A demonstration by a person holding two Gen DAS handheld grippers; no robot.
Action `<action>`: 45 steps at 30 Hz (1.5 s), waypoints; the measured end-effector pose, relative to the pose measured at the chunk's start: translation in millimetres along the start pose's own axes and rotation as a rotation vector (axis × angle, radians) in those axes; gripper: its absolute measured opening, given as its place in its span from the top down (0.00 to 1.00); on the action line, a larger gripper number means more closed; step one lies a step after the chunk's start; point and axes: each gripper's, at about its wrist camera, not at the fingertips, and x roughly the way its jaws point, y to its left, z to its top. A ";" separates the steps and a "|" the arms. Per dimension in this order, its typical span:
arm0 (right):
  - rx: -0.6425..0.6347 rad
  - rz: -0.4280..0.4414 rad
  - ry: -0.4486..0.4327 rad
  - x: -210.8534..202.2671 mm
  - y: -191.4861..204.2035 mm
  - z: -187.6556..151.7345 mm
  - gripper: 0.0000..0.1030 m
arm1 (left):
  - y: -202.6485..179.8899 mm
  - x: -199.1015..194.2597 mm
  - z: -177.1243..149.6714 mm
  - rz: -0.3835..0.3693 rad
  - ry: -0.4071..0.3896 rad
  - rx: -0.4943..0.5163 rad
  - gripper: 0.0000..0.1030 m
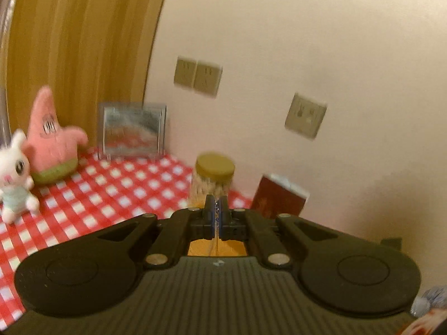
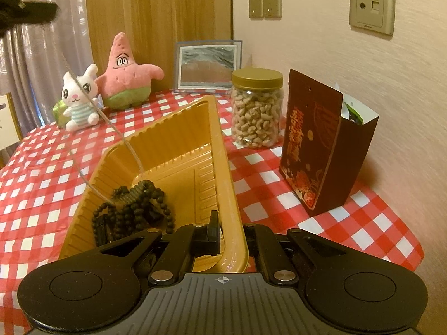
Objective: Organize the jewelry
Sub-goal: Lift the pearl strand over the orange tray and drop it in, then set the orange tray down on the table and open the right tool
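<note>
Gripping the right-hand rim of a gold ribbed plastic tray (image 2: 173, 150), the right gripper (image 2: 227, 234) has its jaws pressed together on that thin wall, one finger inside the tray and the other outside it. Inside the tray, at about ten o'clock from those fingertips and just beside them, lies a heap of dark round-bead strands (image 2: 134, 209). A thin pale chain (image 2: 83, 89) rises from the heap toward eleven o'clock, running taut up to the left gripper (image 2: 36, 12), which shows as a dark blurred shape in the top left corner of the right wrist view. In the left wrist view the left gripper (image 1: 216, 212) has its jaws closed on that fine glittering chain (image 1: 215, 217), which hangs down between the fingers toward six o'clock, over a patch of the gold tray (image 1: 201, 247) below. The tray sits on a red-and-white checked tablecloth (image 2: 279, 195). At one o'clock from the right gripper stands a clear jar with a gold lid (image 2: 257, 109), and at two o'clock a dark red printed paper bag (image 2: 315, 145) near the wall.
</note>
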 end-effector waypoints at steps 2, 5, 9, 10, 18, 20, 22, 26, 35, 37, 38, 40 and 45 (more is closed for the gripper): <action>0.001 0.001 0.001 0.0 -0.1 0.0 0.95 | -1.4 13.5 -8.9 0.002 0.044 0.001 0.93; 0.005 0.003 0.003 0.6 -0.7 -0.2 0.95 | -3.5 26.9 -22.2 0.026 0.099 0.020 0.74; 0.007 0.006 0.004 0.7 -1.1 -0.5 0.95 | -2.2 33.5 -35.9 0.057 0.143 0.025 0.69; 0.008 0.008 0.005 0.8 -1.9 -0.6 0.95 | -1.1 32.6 -38.9 0.072 0.150 0.027 0.67; 0.002 0.026 0.004 6.3 -1.4 1.1 0.95 | 17.1 16.6 -58.1 0.241 0.191 0.015 0.59; 0.003 0.036 0.003 10.0 -0.3 2.0 0.95 | 25.2 10.1 -65.8 0.300 0.209 0.002 0.58; 0.003 0.049 0.007 15.5 1.1 3.7 0.95 | 33.8 1.9 -72.9 0.348 0.222 -0.023 0.58; 0.003 0.085 0.010 29.2 4.8 9.2 0.95 | 49.5 -15.0 -85.1 0.449 0.234 -0.079 0.57; 0.021 0.202 0.040 78.9 20.0 23.2 0.95 | 67.4 -53.2 -113.6 0.660 0.242 -0.204 0.55; 0.044 0.220 0.055 89.2 18.6 23.4 0.95 | 65.5 -60.7 -120.7 0.691 0.243 -0.230 0.53; 0.065 0.232 0.068 94.4 15.9 23.3 0.95 | 63.6 -64.2 -124.4 0.706 0.243 -0.240 0.52; 0.103 0.246 0.095 102.3 9.2 24.4 0.95 | 58.1 -69.3 -130.5 0.731 0.242 -0.260 0.45; 0.088 0.240 0.048 95.7 -5.5 25.3 0.29 | 38.8 -79.8 -142.9 0.772 0.226 -0.288 0.39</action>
